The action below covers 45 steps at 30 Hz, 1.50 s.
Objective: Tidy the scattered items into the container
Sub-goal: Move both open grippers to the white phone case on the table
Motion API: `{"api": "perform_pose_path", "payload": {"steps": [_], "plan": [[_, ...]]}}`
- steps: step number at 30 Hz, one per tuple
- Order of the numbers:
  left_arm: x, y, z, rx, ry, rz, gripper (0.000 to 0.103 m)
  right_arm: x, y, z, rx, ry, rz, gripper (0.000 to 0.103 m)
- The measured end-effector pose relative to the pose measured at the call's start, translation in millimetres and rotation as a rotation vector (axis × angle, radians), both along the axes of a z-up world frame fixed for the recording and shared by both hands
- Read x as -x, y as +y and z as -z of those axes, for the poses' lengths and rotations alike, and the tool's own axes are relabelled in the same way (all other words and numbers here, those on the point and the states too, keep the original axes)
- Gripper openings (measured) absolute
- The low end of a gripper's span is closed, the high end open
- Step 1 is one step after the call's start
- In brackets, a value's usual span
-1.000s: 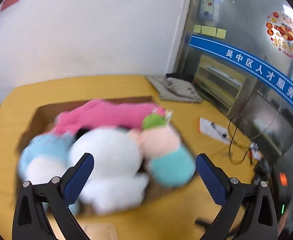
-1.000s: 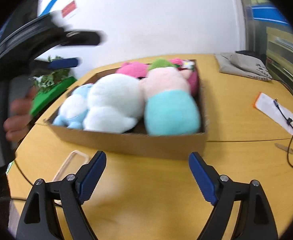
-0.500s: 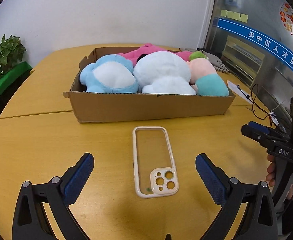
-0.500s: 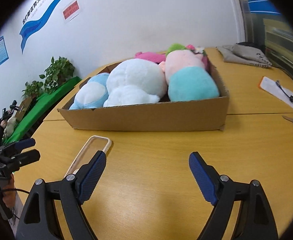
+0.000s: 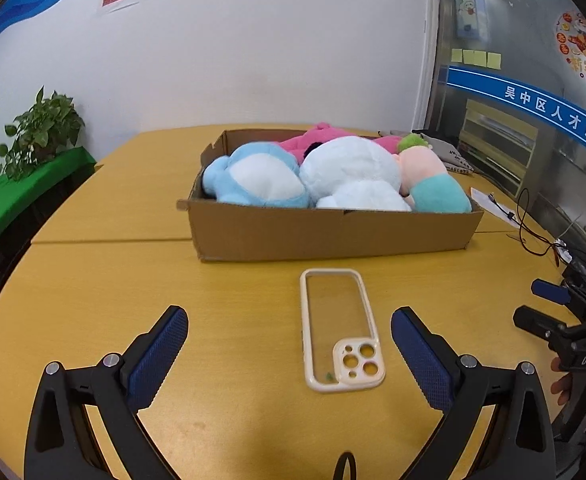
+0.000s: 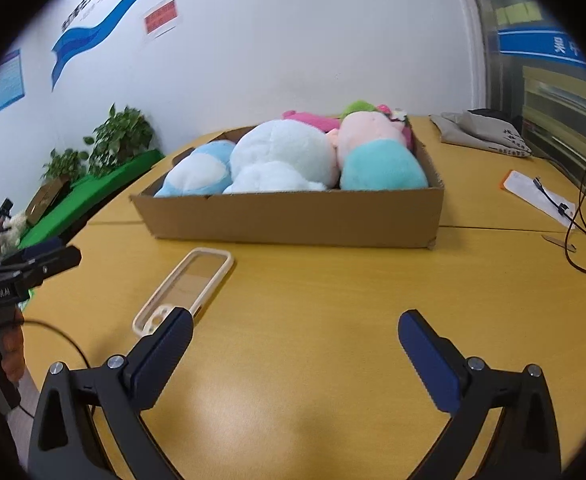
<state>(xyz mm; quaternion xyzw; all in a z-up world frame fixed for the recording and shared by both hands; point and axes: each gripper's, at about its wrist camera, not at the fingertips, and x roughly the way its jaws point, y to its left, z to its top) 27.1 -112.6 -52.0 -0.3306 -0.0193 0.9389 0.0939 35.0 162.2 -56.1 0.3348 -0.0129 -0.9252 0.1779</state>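
Observation:
A shallow cardboard box point(image 5: 333, 232) point(image 6: 293, 220) on the yellow table holds several plush toys: a blue-and-white one point(image 5: 257, 178), a large white one point(image 5: 353, 168) point(image 6: 281, 156), a pink one point(image 5: 321, 136), and a peach-and-teal one point(image 5: 429, 180) point(image 6: 377, 160). A cream phone case point(image 5: 339, 326) point(image 6: 185, 284) lies flat on the table in front of the box. My left gripper point(image 5: 289, 344) is open and empty, just short of the case. My right gripper point(image 6: 295, 344) is open and empty, to the right of the case.
A grey cloth bag point(image 6: 481, 134) lies at the table's far right. A paper with a cable point(image 6: 541, 196) lies at the right edge. Potted plants on a green ledge point(image 5: 37, 136) stand to the left. The other gripper shows at the right edge of the left wrist view point(image 5: 565, 332).
Both grippers have pulled back from the box toward the table's near edge. The left one was right above the toys and now hangs in front of the phone case.

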Motion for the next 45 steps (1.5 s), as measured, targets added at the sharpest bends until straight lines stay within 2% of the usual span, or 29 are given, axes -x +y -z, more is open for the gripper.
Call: {"api": "perform_pose_path", "payload": {"steps": [8, 12, 21, 29, 32, 33, 35, 38, 40, 42, 45], "plan": [[7, -14, 15, -0.051, -0.075, -0.011, 0.102, -3, -16, 22, 0.001, -0.052, -0.047, 0.103], [7, -11, 15, -0.059, -0.073, 0.008, 0.101, 1, -25, 21, -0.036, -0.057, -0.048, 0.103], [13, -18, 13, -0.070, -0.079, 0.007, 0.099, 4, -25, 19, -0.031, -0.064, -0.032, 0.103], [39, -35, 10, -0.072, -0.083, 0.017, 0.095, 9, -32, 21, -0.039, -0.077, -0.057, 0.103], [64, -44, 20, -0.104, -0.143, 0.033, 0.085, 15, -36, 19, -0.040, -0.077, -0.071, 0.103], [75, -46, 28, -0.121, -0.190, 0.033, 0.073, 18, -38, 17, -0.039, -0.074, -0.077, 0.103], [89, -44, 44, -0.136, -0.273, 0.035, 0.059, 28, -45, 16, -0.034, -0.080, -0.093, 0.103], [93, -29, 64, -0.140, -0.355, 0.087, 0.059, 52, -60, 20, -0.032, -0.118, -0.120, 0.103], [90, -18, 74, -0.177, -0.389, 0.134, 0.059, 67, -71, 21, -0.038, -0.126, -0.131, 0.103], [88, -6, 79, -0.187, -0.413, 0.167, 0.059, 86, -84, 24, -0.046, -0.144, -0.137, 0.103], [87, 6, 78, -0.158, -0.415, 0.185, 0.059, 118, -102, 38, -0.057, -0.206, -0.128, 0.103]]}}
